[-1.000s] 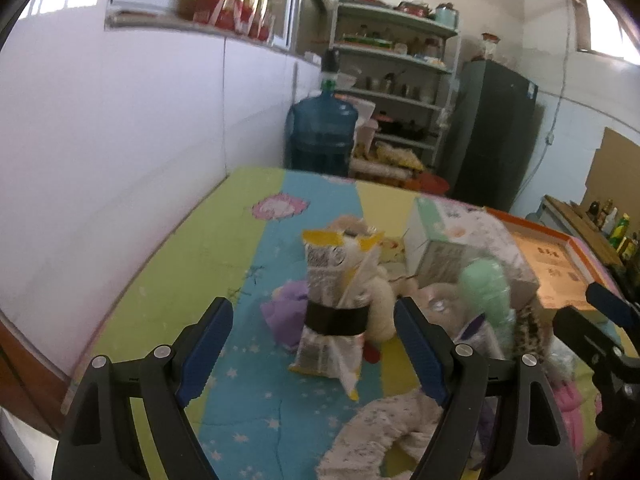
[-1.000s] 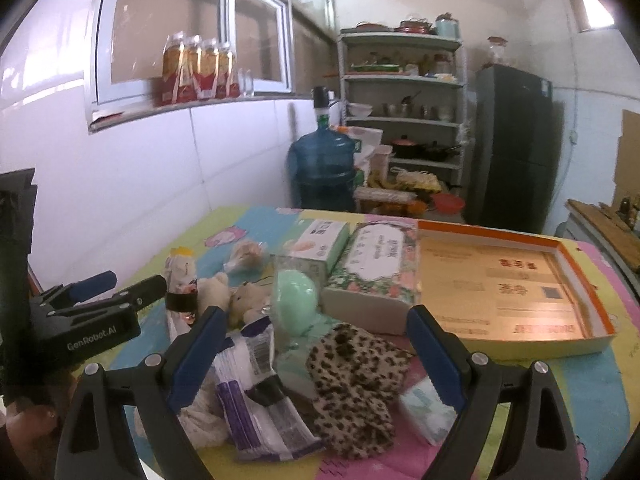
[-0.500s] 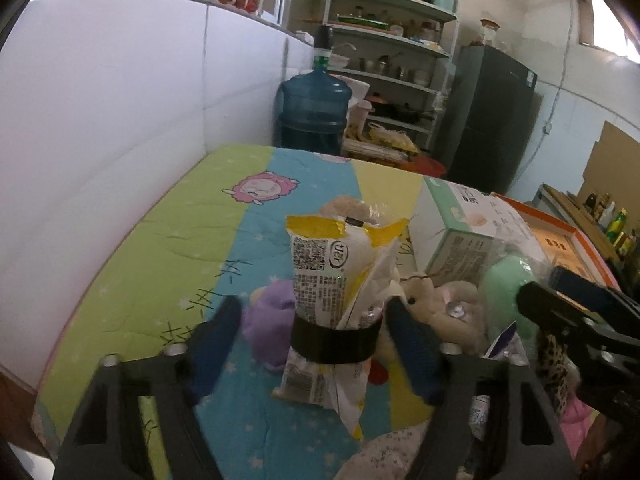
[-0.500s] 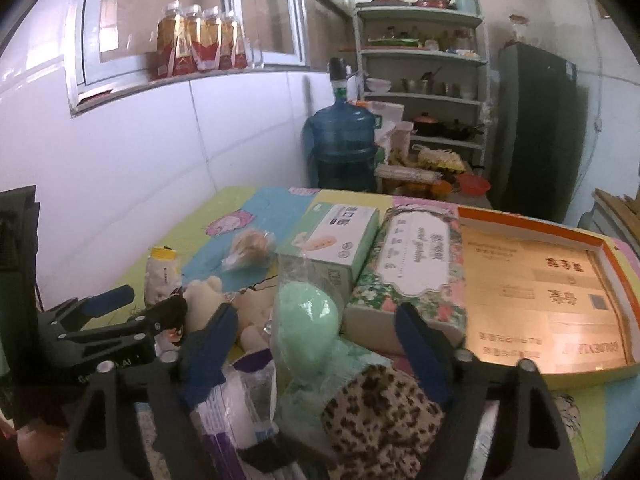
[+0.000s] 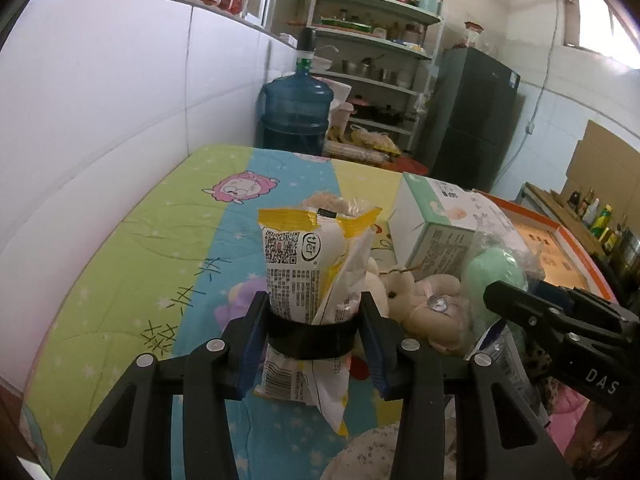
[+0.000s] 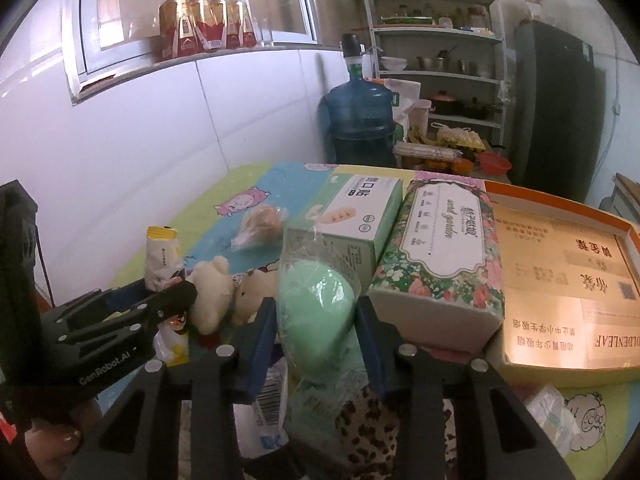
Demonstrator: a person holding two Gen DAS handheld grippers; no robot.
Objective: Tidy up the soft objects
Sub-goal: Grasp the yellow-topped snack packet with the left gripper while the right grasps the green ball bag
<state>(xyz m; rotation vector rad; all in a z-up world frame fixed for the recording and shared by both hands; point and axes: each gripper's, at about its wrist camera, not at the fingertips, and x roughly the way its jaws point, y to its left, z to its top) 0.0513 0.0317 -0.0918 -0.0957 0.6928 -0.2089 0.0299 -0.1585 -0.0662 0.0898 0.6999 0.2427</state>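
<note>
The yellow-topped snack packet (image 5: 308, 280), banded in black, stands upright at centre frame in the left wrist view, between the closing jaws of the left gripper (image 5: 312, 336), whose pads meet its band. In the right wrist view, the bagged green sponge (image 6: 316, 316) sits at centre between the closing jaws of the right gripper (image 6: 316, 336), pads at its sides. Plush bears (image 6: 224, 292) lie left of it on the colourful counter (image 5: 140, 264); two tissue boxes (image 6: 440, 256) stand behind.

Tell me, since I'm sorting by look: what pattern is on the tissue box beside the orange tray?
A floral print of pink roses on dark green tissue box, clearest in the right wrist view.
</note>
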